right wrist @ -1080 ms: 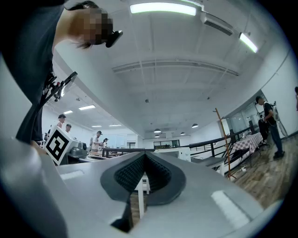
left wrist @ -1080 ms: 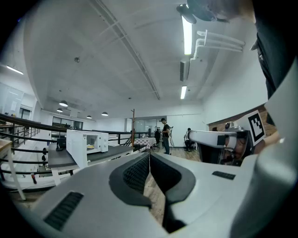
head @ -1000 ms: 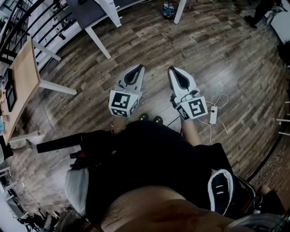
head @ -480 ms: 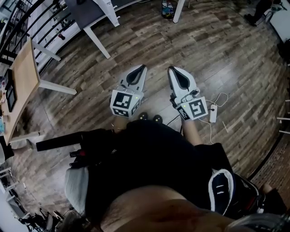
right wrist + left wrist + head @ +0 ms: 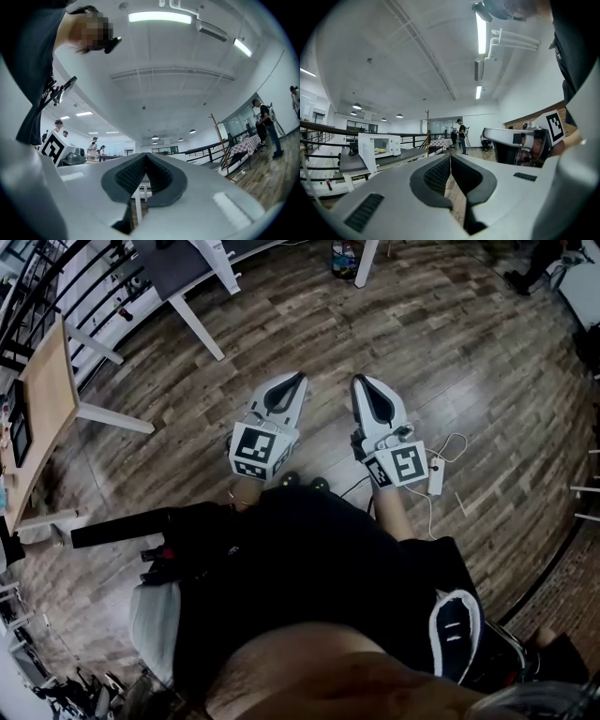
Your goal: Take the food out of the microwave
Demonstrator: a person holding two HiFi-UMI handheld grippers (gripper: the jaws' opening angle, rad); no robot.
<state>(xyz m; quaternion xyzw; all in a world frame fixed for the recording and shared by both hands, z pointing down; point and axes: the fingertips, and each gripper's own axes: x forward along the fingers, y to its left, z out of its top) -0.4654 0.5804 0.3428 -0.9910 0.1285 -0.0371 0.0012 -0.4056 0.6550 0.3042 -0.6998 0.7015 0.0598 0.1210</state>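
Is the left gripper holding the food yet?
No: the left gripper is shut on nothing, and the food lies inside the microwave across the room.

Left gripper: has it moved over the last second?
Yes, slightly. In the head view the left gripper has drifted right, widening its gap from the white table leg on the floor.

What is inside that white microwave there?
Yellow food lies inside the microwave, whose door stands open. It is too small to tell what kind, or what it lies on.
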